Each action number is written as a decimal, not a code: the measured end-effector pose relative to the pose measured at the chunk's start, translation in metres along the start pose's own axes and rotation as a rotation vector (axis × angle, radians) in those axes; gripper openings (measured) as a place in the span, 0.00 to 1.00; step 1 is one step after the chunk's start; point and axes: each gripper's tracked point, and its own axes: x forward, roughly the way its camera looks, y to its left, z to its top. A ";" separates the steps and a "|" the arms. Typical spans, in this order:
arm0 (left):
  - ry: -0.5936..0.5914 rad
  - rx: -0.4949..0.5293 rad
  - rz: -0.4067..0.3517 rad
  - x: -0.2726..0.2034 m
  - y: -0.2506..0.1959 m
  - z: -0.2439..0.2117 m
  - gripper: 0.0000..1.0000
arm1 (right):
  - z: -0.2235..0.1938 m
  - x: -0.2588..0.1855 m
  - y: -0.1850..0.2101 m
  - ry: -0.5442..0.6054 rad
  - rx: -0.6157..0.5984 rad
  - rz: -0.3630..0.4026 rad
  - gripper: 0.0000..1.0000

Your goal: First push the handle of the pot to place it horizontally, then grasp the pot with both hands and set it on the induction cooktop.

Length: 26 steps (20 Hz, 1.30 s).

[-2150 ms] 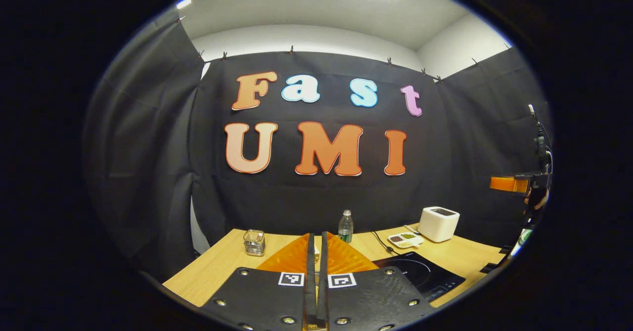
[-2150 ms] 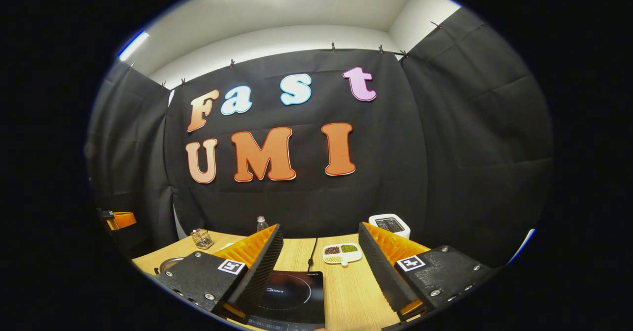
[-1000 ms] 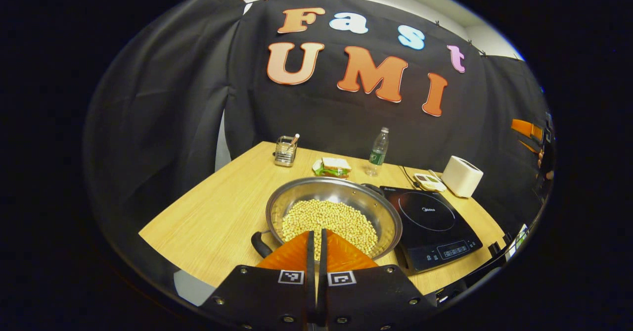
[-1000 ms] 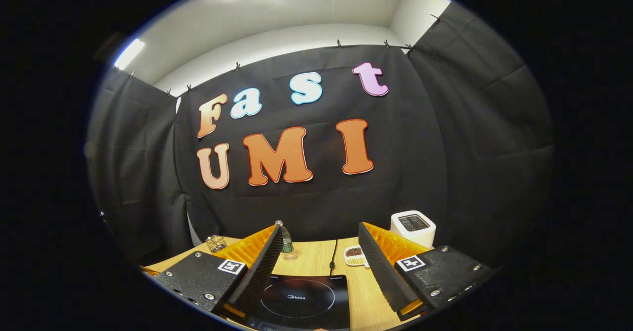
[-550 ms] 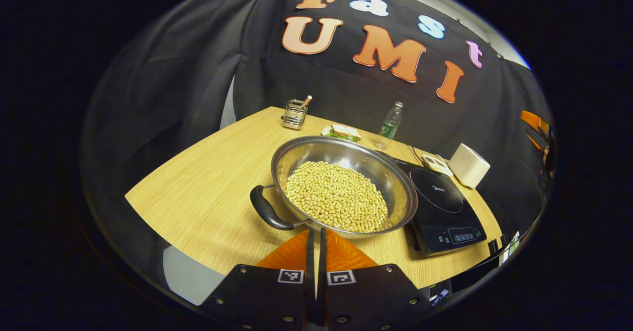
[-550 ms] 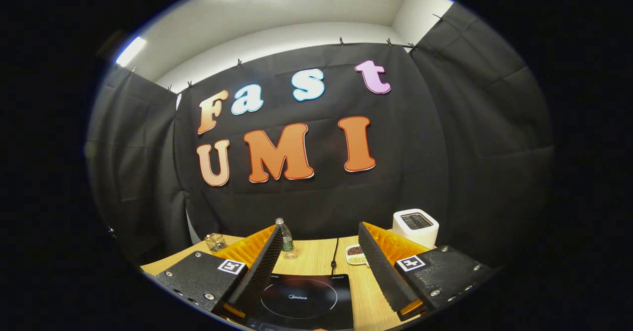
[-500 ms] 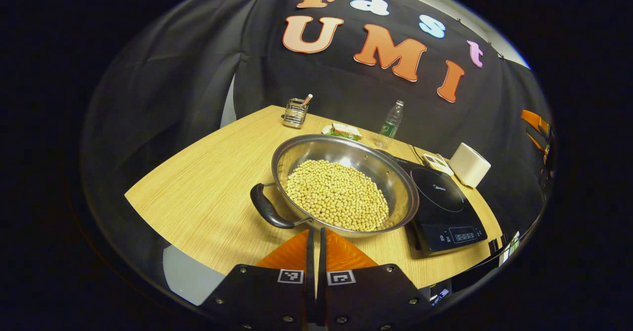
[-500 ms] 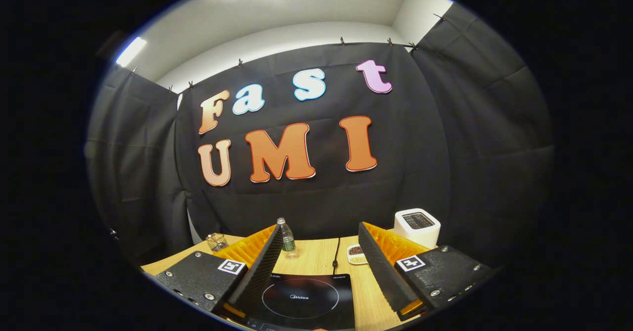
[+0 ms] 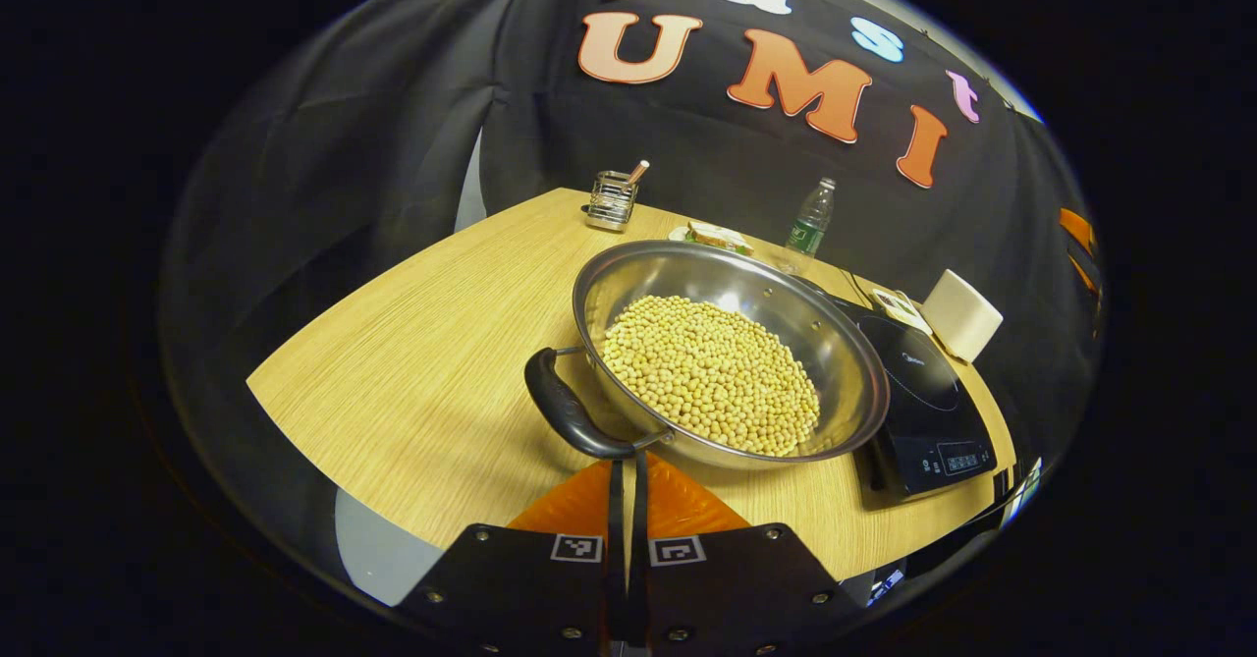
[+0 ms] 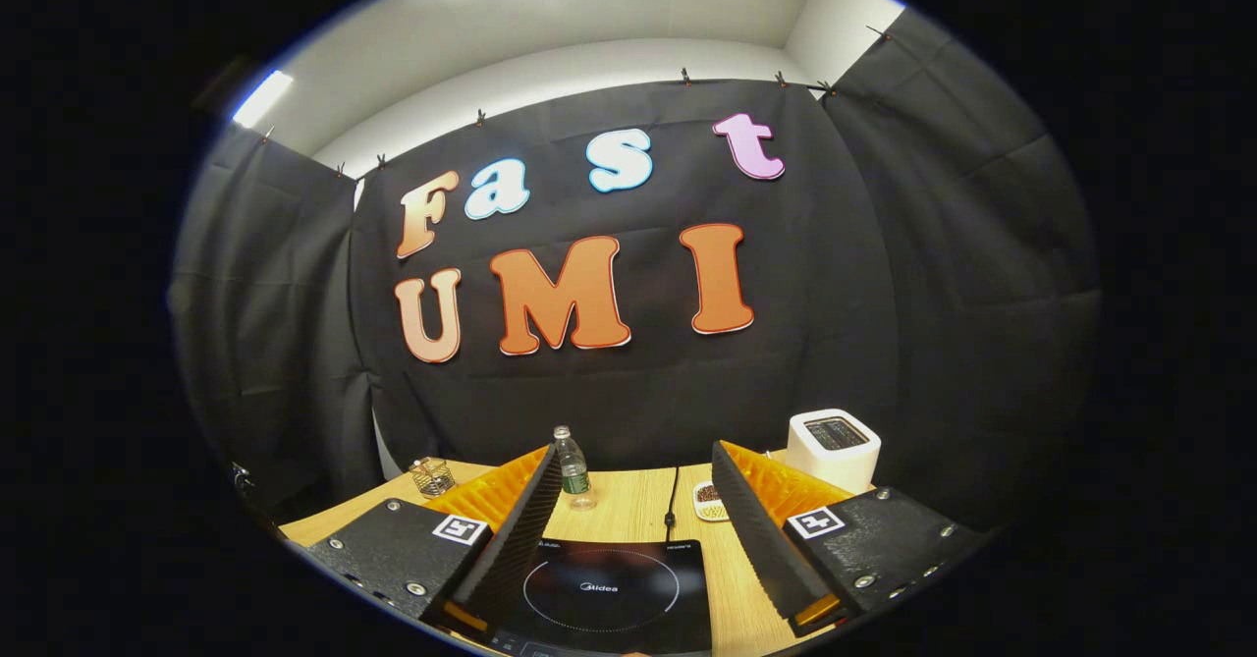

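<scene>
Left gripper (image 9: 627, 470) and right gripper (image 10: 636, 485): black screwed plates, square coded markers, ribbed fingers (image 10: 751, 520)

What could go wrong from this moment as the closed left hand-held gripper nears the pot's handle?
1. The pot is heaped with beans; a sharp shove on the handle could spill some.
2. The left hand-held gripper is shut with thin tips close to the rounded handle, so it might slip off.
3. The pot's far rim sits close to the induction cooktop; a push may knock against it.
</scene>
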 end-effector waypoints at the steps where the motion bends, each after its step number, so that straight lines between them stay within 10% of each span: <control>1: -0.002 0.001 -0.003 0.000 0.000 0.001 0.02 | -0.002 0.001 0.001 0.003 -0.003 0.000 0.95; 26: 0.011 0.044 0.050 0.044 0.067 0.047 0.02 | -0.019 0.005 0.030 0.046 -0.024 -0.008 0.95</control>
